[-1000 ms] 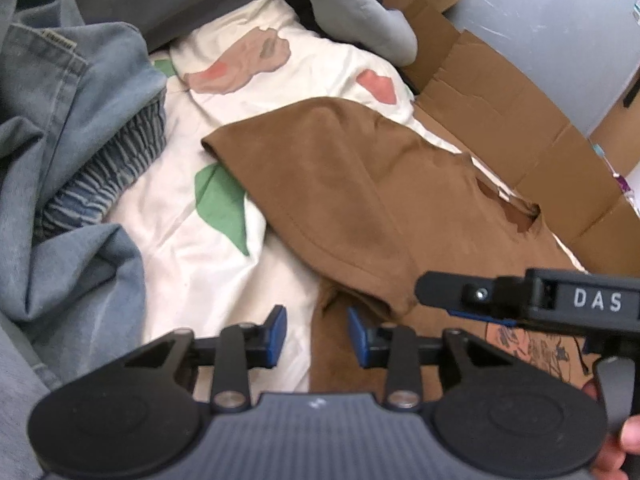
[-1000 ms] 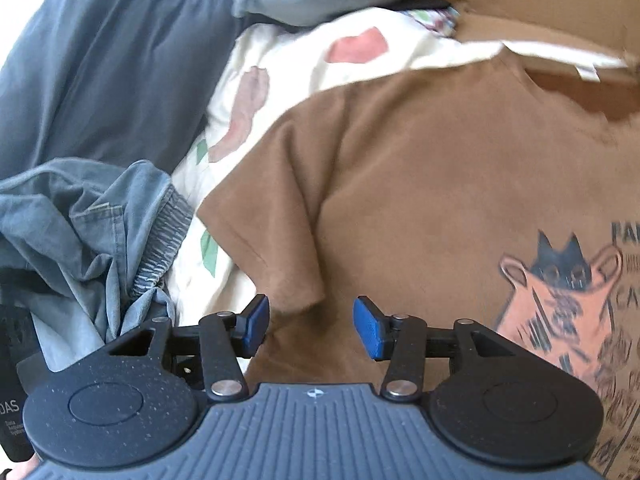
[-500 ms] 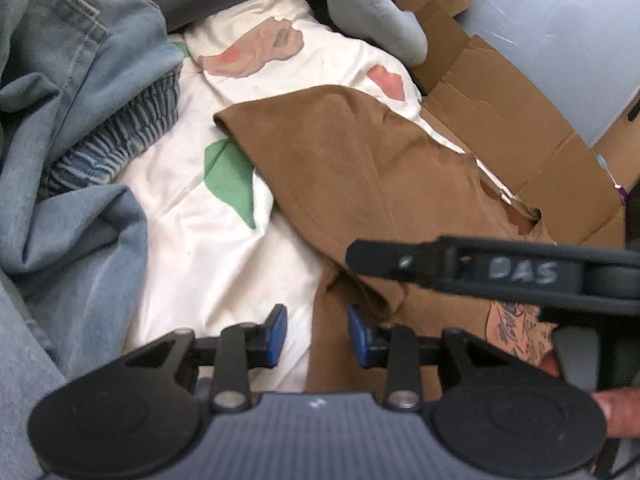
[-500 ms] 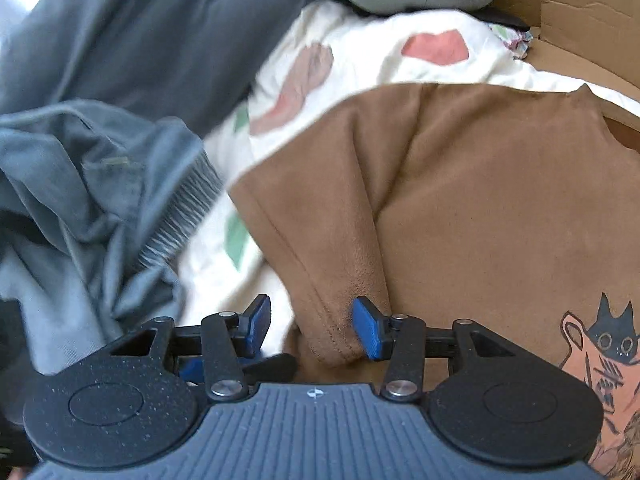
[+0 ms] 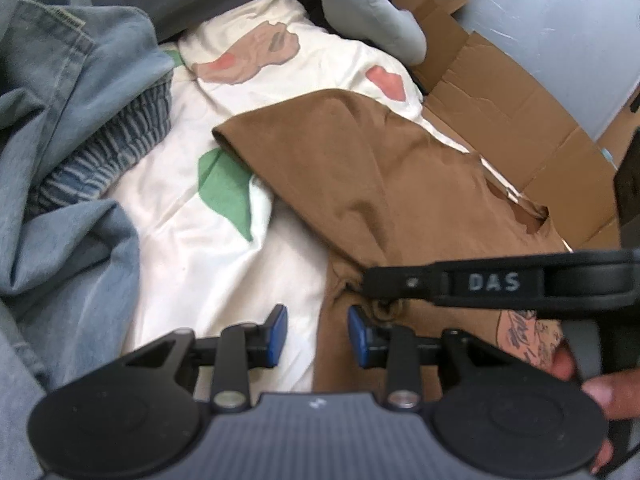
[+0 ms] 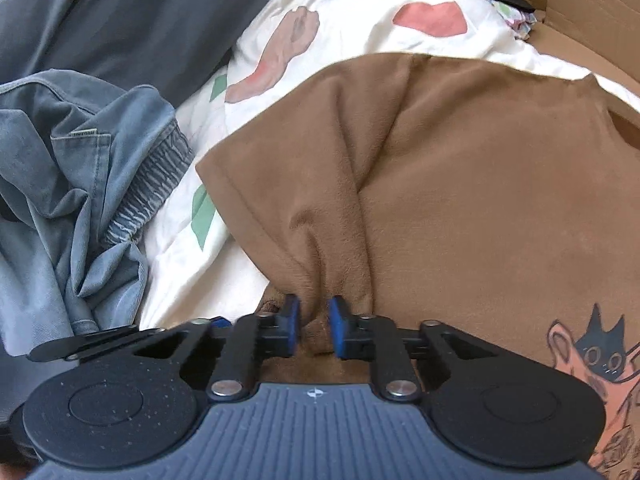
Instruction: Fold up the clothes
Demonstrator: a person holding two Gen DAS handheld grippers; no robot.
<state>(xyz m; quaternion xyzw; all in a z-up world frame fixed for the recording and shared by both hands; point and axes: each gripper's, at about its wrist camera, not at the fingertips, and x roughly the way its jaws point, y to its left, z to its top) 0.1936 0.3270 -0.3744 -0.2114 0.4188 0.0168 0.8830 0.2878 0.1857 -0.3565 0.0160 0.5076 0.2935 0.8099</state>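
Two grippers work over a brown T-shirt [image 6: 460, 184] spread on a white printed sheet [image 5: 208, 248]. Compared with a second ago, the right gripper [image 6: 314, 322] has come in over the shirt's left sleeve: its blue pads, then spread wide above the sleeve hem, are closing and now pinch a gathered ridge of brown cloth at the lower centre of the right wrist view. In the left wrist view the right gripper's black body marked DAS [image 5: 496, 280] has slid from the right edge toward the centre of the frame, with fingers of the person's hand [image 5: 592, 384] curled under it at the lower right. The left gripper [image 5: 318, 334] has kept its place; its jaws stand partly spread with nothing pressed between them, the shirt's side edge lying just ahead of its right pad. Crumpled blue denim clothing [image 5: 72, 152] crowds the left side of both views, touching the sheet and lying just beside the sleeve. A dark grey cover [image 6: 120, 12] fills the upper left, and a pale grey padded roll [image 5: 360, 12] sits at the top. Flattened cardboard [image 5: 520, 128] borders the shirt's collar side at the upper right. Bare sheet shows between denim and sleeve, left of centre.
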